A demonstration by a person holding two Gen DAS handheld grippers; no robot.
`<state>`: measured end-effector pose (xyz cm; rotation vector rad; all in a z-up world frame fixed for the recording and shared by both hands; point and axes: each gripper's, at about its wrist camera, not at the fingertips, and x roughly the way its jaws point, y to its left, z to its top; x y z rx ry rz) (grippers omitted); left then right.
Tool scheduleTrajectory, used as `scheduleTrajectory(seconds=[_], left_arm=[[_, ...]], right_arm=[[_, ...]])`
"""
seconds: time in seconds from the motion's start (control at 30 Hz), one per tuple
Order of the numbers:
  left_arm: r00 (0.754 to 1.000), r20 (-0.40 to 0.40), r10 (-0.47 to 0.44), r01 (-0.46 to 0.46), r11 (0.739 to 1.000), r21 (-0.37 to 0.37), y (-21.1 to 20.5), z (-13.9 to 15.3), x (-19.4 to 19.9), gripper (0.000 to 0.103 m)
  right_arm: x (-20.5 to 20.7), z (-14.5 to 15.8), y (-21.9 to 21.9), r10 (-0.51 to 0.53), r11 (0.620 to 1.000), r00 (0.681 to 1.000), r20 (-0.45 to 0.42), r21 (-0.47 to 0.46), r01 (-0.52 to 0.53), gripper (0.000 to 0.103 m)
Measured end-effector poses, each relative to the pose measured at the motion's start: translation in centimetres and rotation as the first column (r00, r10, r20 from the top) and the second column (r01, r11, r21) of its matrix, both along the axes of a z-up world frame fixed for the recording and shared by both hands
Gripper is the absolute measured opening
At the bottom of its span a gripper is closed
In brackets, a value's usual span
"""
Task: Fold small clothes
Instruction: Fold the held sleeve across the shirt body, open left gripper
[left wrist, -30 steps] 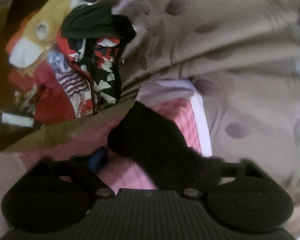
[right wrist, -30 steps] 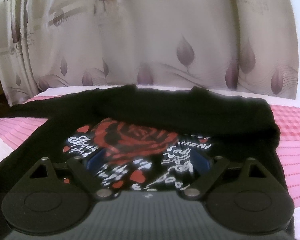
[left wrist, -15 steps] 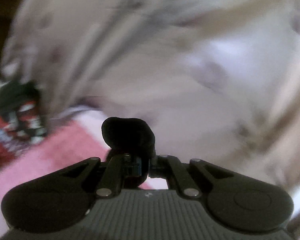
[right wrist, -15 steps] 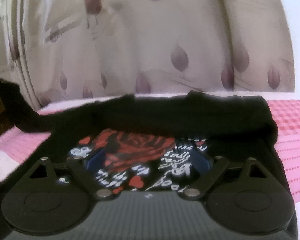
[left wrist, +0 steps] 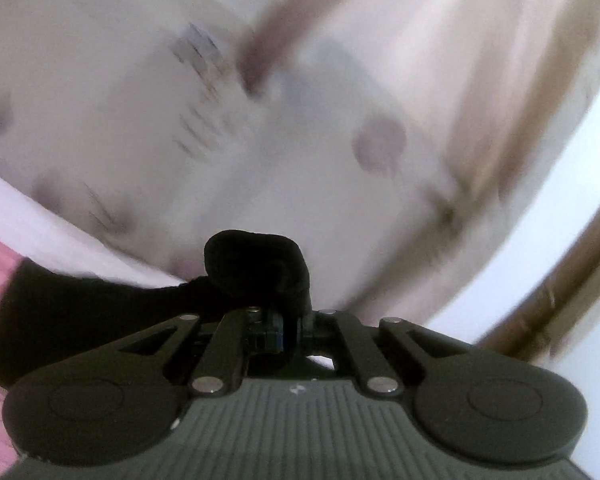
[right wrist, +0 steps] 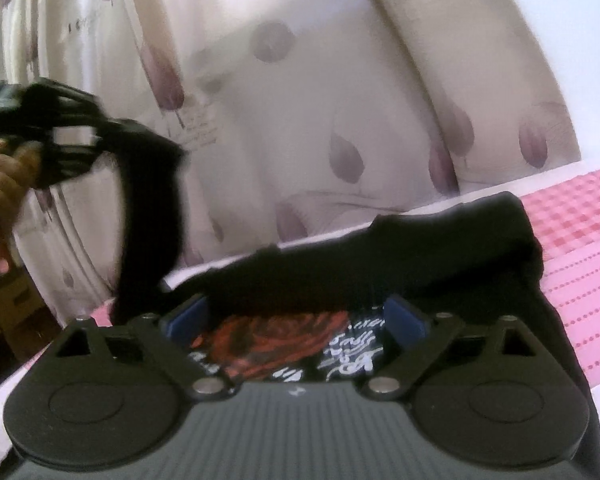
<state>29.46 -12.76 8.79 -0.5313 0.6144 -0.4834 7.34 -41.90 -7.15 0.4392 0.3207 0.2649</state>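
The black printed shirt (right wrist: 440,264) is lying spread on the pink checked bed (right wrist: 580,216) in front of the flowered curtain (right wrist: 340,100), but its left sleeve (right wrist: 152,216), which was lying flat a second ago, is now being lifted well clear of the bedding, so a sleeve fold towards the middle is judged to be under way. The left gripper (left wrist: 282,322) is being held high and tilted upward with its fingers pinched shut on the sleeve end. The right gripper (right wrist: 296,316) is being held low over the rose print (right wrist: 280,340), fingers spread wide and gripping nothing.
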Motion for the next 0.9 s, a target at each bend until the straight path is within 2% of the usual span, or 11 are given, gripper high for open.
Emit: scheduleTrajectory(seconds=[0.23,0.33,0.4,0.47,0.5,0.53,0.6,0.67,0.77,0.9], left_arm=[[0.989,-0.077,-0.126,0.131,0.989,0.063,-10.5,-6.8,2.4,0.004],[0.979,-0.1,-0.179,0.187,0.98,0.075,-13.6,-9.9,3.6,0.004],[0.967,-0.109,-0.232,0.24,0.969,0.061,-14.2,-11.6,4.2,0.006],[0.964,-0.087,-0.252,0.258,0.965,0.056,-14.8,-12.6,4.5,0.016],[0.965,-0.072,-0.251,0.256,0.965,0.059,-15.0,-12.8,4.5,0.039],[0.968,-0.055,-0.246,0.249,0.967,0.055,-14.8,-12.7,4.4,0.069],[0.981,-0.004,-0.193,0.193,0.981,0.018,-13.1,-12.0,3.1,0.1],[0.99,0.075,-0.116,0.116,0.993,0.003,-10.6,-10.8,1.8,0.103],[0.993,0.104,-0.046,0.039,0.997,0.067,-7.0,-10.2,-0.3,0.103],[0.99,0.113,0.08,-0.098,0.982,0.162,-1.9,-12.5,-3.7,0.103]], right_arm=[[0.1,-0.3,-0.8,-0.016,0.998,1.0,-0.005,0.059,0.016,0.096],[0.2,-0.3,-0.7,-0.012,0.998,1.0,-0.004,0.057,0.012,0.096],[0.1,-0.4,-0.8,-0.011,0.998,1.0,0.0,0.06,0.011,0.096],[0.1,-0.5,-0.9,-0.012,0.998,1.0,0.001,0.067,0.011,0.096],[0.1,-0.5,-1.0,-0.014,0.997,1.0,0.001,0.072,0.014,0.096],[0.1,-0.5,-1.0,-0.014,0.997,1.0,0.001,0.076,0.014,0.096],[0.1,-0.6,-1.2,-0.014,0.996,1.0,0.0,0.085,0.014,0.096],[0.2,-0.6,-1.4,-0.019,0.995,1.0,-0.002,0.093,0.019,0.096],[0.2,-0.7,-1.6,-0.029,0.994,1.0,-0.004,0.104,0.029,0.096],[1.6,0.0,-2.3,-0.019,0.992,0.996,-0.084,0.123,0.029,0.096]])
